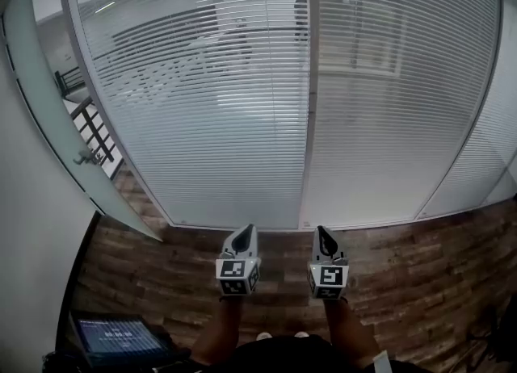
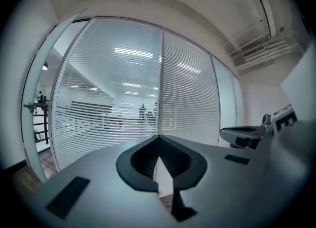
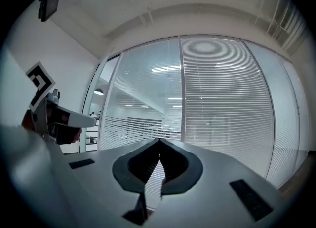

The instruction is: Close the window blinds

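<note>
White slatted blinds hang behind a glass wall in two panels. Through the slats of the left panel (image 1: pixel 202 105) I can see the room beyond; the right panel (image 1: pixel 388 97) looks more opaque. A thin upright post (image 1: pixel 309 121) divides them. Both grippers are held low over the floor, side by side, pointing at the base of the glass and short of it. My left gripper (image 1: pixel 245 232) (image 2: pixel 159 136) is shut with nothing in it. My right gripper (image 1: pixel 323 232) (image 3: pixel 159 140) is also shut and empty. Neither touches the blinds.
A glass door (image 1: pixel 48 121) with a handle (image 1: pixel 85 157) stands ajar at the left, beside a white wall. An open laptop (image 1: pixel 117 335) sits on the wood-pattern floor (image 1: pixel 420 258) at lower left. More blind panels (image 1: pixel 485 145) continue to the right.
</note>
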A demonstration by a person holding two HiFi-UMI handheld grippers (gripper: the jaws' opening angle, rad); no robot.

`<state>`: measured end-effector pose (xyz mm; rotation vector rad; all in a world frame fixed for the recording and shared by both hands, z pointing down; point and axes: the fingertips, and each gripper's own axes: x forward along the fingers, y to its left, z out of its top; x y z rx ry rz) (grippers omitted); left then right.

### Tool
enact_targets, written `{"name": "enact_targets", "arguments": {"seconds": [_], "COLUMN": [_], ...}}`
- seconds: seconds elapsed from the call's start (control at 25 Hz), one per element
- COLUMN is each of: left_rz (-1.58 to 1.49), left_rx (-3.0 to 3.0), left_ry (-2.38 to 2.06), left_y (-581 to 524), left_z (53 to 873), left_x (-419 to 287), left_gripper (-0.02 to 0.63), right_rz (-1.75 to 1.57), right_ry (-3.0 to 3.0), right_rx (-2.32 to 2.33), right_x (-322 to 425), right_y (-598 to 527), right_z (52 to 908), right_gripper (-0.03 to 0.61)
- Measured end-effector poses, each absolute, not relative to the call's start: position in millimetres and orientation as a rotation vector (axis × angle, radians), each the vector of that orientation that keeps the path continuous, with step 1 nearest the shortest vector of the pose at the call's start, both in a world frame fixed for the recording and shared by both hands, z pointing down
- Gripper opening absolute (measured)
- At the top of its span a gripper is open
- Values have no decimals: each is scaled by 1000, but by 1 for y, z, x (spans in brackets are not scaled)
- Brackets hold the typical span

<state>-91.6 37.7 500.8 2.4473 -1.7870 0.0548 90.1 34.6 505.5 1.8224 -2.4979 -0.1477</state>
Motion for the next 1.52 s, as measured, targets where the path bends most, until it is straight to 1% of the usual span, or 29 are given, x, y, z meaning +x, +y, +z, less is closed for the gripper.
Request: {"name": "enact_targets", "arguments": {"seconds": [0.24,0.52,0.68,1.0,1.2,1.52], "left_rz": [110,82,82,89,89,107], "left_rx": [2454,2446,2451,2483,2482,2507], "left_ry": [-1790,-1752,-1761,-1741,-1736,-1771], "left_y": [31,22,19,9,-1,-53], "left_z": [507,507,505,505,497,500], "left_x": [-97,-104,-113,-125,-122,-103], "left_gripper": [0,0,0,0,0,0], "right_rz": [-85,-107,-64,-78,-117,-152], "right_ry": [-2475,-2475,-2470,-2449,-2461,-2477], "right_rx": [1845,1826,1852,1885,1865,1857], "right_x": [88,74,64,60,57,71], "right_y": [25,17,20,16,5,-45], "right_z": [511,513,509,505,499,497], "right_gripper": [3,3,3,3,3,3]}}
